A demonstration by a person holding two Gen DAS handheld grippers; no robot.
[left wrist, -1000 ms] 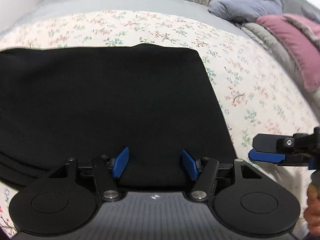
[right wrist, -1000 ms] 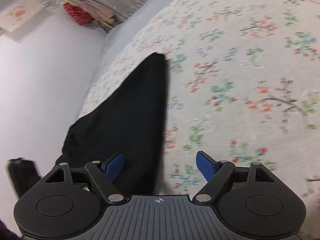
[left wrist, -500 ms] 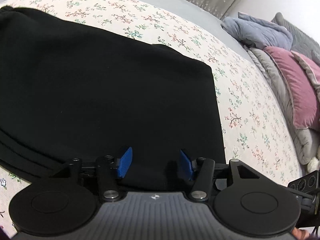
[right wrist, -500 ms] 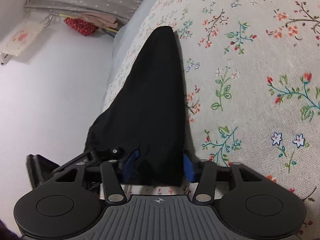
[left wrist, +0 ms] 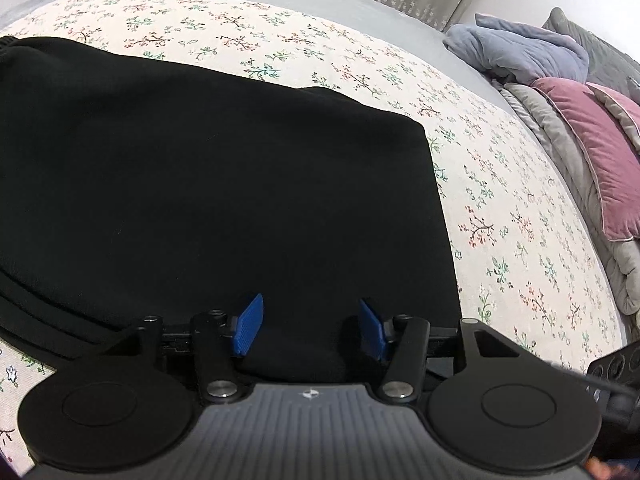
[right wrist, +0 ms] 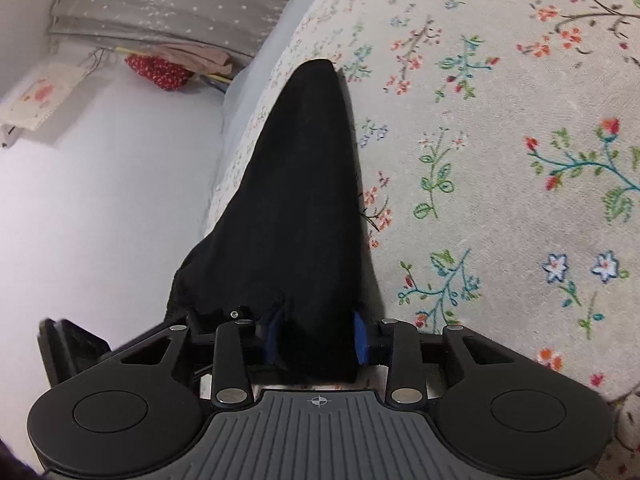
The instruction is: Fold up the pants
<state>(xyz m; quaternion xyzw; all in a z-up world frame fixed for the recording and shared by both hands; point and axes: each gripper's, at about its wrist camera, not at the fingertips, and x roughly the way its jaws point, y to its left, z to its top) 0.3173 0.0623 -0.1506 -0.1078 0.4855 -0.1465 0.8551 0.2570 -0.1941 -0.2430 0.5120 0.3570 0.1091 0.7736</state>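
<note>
Black pants (left wrist: pixel 220 184) lie folded flat on the floral bedsheet (left wrist: pixel 500 220), with layered edges showing at the near left. My left gripper (left wrist: pixel 310 326) sits at their near edge, black fabric filling the gap between its blue pads (left wrist: pixel 248 324). The right wrist view shows the pants (right wrist: pixel 304 200) stretching away as a narrow dark wedge. My right gripper (right wrist: pixel 316 336) is closing on their near corner, and the cloth between the pads (right wrist: pixel 360 340) hides most of them. The left gripper's body (right wrist: pixel 68 344) shows at that view's lower left.
A blue-grey blanket (left wrist: pixel 520 52), a pink cushion (left wrist: pixel 592 152) and grey bedding pile up at the bed's far right. The bed's edge drops to a white floor (right wrist: pixel 100 200) left of the pants. A red bundle (right wrist: pixel 160 70) lies under a grey curtain (right wrist: pixel 180 4).
My right gripper came down onto the pants' corner and its pads closed on the cloth. The left gripper's pads drew slightly closer and its view rolled; the pants stayed flat.
</note>
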